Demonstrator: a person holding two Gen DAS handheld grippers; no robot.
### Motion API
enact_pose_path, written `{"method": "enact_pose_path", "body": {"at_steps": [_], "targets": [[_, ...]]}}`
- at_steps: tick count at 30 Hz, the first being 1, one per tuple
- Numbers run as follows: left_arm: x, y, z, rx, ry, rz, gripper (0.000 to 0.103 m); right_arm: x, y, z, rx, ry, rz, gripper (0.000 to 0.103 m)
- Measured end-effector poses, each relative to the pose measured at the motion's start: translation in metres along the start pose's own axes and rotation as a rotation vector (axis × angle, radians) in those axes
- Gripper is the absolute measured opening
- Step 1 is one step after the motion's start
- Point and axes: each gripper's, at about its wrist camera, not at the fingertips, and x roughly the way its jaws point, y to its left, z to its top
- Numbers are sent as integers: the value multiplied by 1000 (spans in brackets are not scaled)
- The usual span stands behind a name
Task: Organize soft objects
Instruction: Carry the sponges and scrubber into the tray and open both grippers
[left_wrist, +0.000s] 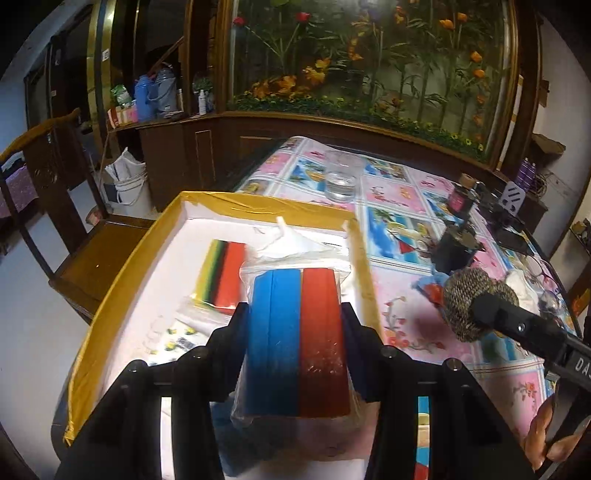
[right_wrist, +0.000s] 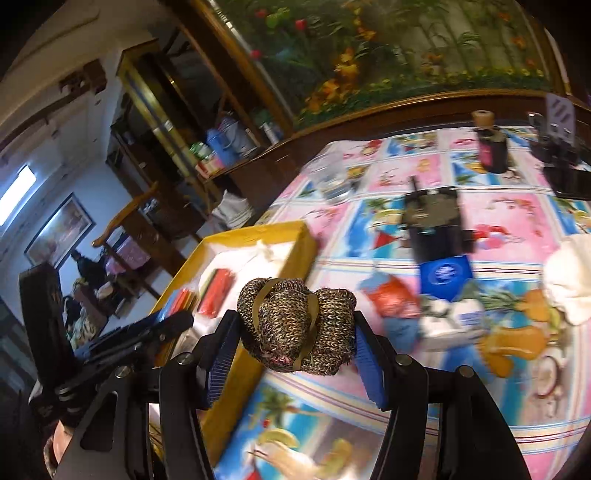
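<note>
Clamping left gripper (left_wrist: 295, 328) on bagged blue-and-red sponges (left_wrist: 297, 339), right gripper (right_wrist: 295, 343) on mottled brown knit bundle (right_wrist: 295, 325).

The left gripper (left_wrist: 295, 325) is built of black plastic arms, fastened with round dark screws, and blue pads are fitted inside its fingers. The right gripper (right_wrist: 295, 345) is made the same way, with ribbed blue pads (right_wrist: 221, 362) and silver-headed screws. White letters are printed on its black body where it is seen from the left wrist.
</note>
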Motion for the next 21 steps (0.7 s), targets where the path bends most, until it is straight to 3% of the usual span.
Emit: {"method": "enact_pose_path", "body": {"at_steps": [9,14,21], "targets": [[21,68,13,-64,43,104,47,69,60,6,-80,102,8,65],[31,82,12,-79,71,109,47,110,69,17,-115,152,-52,66],[37,91,9,-107,88,99,47,122,75,14,-148,175,-50,69]]}}
